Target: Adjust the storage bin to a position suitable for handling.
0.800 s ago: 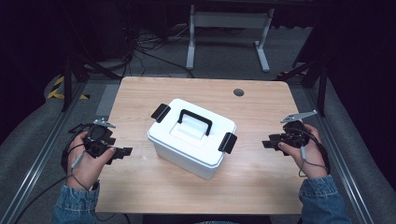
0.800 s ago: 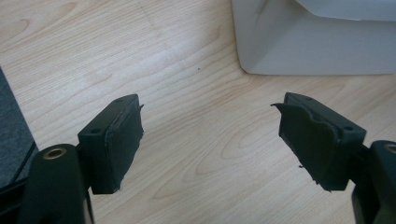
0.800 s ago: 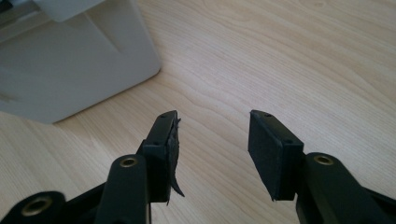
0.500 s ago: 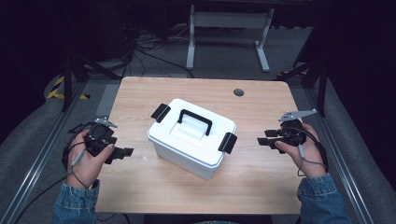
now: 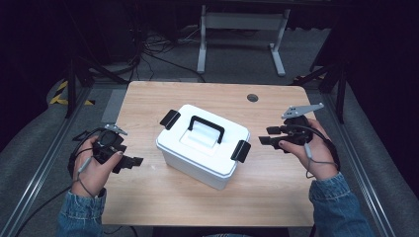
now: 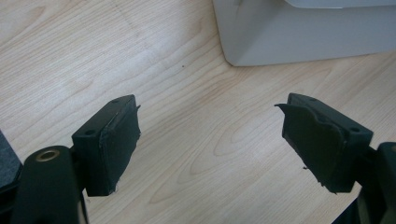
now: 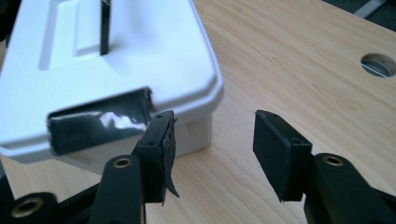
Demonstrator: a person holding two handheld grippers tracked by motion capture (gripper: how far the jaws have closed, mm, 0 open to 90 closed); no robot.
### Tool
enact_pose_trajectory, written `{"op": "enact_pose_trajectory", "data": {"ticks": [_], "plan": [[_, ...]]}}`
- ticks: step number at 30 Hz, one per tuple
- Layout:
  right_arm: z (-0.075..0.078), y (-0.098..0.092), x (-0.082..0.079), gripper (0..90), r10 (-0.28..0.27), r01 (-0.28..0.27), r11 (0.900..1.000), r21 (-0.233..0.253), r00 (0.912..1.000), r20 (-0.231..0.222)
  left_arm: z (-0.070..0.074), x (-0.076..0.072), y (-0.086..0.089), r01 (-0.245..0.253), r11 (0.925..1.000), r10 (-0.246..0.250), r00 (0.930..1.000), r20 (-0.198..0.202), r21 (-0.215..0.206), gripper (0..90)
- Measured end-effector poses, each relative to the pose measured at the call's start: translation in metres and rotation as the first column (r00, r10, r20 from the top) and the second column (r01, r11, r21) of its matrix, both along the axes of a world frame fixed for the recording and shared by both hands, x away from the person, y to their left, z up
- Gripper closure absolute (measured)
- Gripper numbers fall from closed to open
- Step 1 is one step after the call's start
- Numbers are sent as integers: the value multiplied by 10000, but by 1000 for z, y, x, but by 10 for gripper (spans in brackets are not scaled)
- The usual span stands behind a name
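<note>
Mid-worktop [image 5: 148, 98]: white lidded box [image 5: 203, 145], black handle [image 5: 206, 128], black latches at both ends. Left tongs [image 5: 132, 161] spread wide, empty, near box's left side. Right tongs [image 5: 266, 136] likewise parted, empty, just beside right-end latch [image 7: 100, 123].

Premises present as a laboratory or test cell rather than a home. A small wooden bench [image 5: 148, 103] with a round cable hole [image 5: 252, 98] stands alone on grey carpet [image 5: 29, 148]. Loose cables [image 5: 148, 49] trail across the floor behind it. Yellow-and-black hazard tape [image 5: 62, 91] marks the floor at left. Metal rails [image 5: 42, 168] flank the bench. A grey metal stand [image 5: 237, 22] sits beyond. Surroundings are dark.
</note>
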State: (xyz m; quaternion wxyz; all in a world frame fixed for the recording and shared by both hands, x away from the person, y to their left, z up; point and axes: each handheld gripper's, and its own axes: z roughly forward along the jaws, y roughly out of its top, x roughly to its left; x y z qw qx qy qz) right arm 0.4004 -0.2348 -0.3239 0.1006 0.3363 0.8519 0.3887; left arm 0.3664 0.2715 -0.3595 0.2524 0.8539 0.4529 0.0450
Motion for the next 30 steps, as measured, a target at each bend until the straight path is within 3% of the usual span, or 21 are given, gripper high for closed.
{"op": "enact_pose_trajectory", "data": {"ticks": [5, 8, 18, 30], "plan": [[10, 23, 2, 489, 421, -421, 9990, 116, 9991, 56, -7, 4, 0, 123, 9998, -117, 9988, -484, 132, 189], [14, 34, 3, 489, 573, -573, 9981, 244, 9984, -5, -10, 5, 0, -82, 9995, 101, 9982, -599, 321, 189], [16, 68, 9, 501, 1153, -1146, 9929, 331, 9932, -189, -11, 8, -1, -145, 9991, 169, 9981, -595, 405, 189], [5, 105, 19, 510, 1660, -1659, 9861, 55, 9851, -456, -11, 12, -3, 59, 9994, -39, 9982, -594, 339, 187]]}}
